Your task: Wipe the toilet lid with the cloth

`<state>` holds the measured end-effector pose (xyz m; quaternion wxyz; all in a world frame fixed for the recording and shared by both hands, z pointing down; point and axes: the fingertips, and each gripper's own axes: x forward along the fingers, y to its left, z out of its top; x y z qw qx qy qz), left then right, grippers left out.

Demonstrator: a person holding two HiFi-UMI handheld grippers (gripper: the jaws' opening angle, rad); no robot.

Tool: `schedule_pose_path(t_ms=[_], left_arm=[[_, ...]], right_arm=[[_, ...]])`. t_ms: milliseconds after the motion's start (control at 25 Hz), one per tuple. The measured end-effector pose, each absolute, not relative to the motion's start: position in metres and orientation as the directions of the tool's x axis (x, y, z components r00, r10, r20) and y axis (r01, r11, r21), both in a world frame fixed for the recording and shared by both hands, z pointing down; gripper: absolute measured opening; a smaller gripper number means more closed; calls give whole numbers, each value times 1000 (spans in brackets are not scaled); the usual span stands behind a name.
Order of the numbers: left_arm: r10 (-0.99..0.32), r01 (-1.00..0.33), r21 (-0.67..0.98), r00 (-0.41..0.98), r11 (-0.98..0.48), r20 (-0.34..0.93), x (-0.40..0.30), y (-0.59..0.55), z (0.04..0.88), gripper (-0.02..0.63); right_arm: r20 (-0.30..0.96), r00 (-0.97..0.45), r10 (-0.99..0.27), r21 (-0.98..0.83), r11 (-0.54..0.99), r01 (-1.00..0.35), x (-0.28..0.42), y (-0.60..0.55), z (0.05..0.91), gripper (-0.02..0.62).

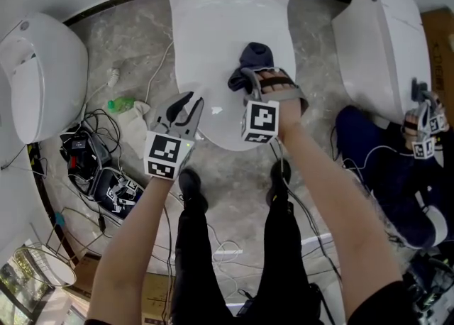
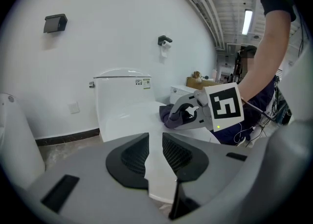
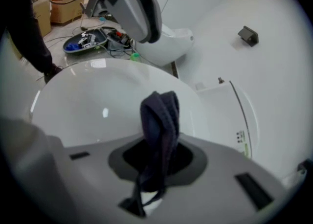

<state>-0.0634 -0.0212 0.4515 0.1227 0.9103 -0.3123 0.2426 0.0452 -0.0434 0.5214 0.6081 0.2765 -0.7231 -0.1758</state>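
Observation:
The white toilet lid [image 1: 213, 32] lies shut in the middle of the head view. A dark blue cloth [image 1: 254, 57] rests bunched on its right half. My right gripper [image 1: 250, 84] is shut on the cloth, which stands up between the jaws in the right gripper view [image 3: 161, 115] over the lid [image 3: 93, 96]. My left gripper [image 1: 186, 107] hovers over the lid's front left edge, jaws open by a narrow gap with nothing between them [image 2: 155, 142]. The left gripper view shows the cloth [image 2: 169, 116] and right gripper [image 2: 183, 115] ahead on the lid [image 2: 129, 120].
The cistern [image 2: 122, 93] stands behind the lid against the wall. Another toilet [image 1: 39, 75] stands at the left and one more [image 1: 386, 47] at the right. Cables and gear [image 1: 99, 171] litter the marble floor at the left. A second person [image 1: 425, 132] works at the right.

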Motion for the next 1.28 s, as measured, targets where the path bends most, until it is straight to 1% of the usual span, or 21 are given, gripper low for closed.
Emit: schedule_pose_path(t_ms=[480,680,1000,1280], left_arm=[[-488,-607,77,702,-791,519,-43,-12,455,92],[-483,-604,78,702,-793,523,-43,-14,456,91],[-471,-599,89,704,-796,532,-44,-11,462,92],[-474,-603,93,704,-792,529,-47,-14,462,92]], right_arm=[[804,-140,-578,545,811,-213,35,32,524,91],[817,-157,-555,522,827,-206,28,59,528,91],[829,-180,-530,487,841,-234,15,99,529,91],[847,-189,-497,460,863,-209,13,131,534,91]])
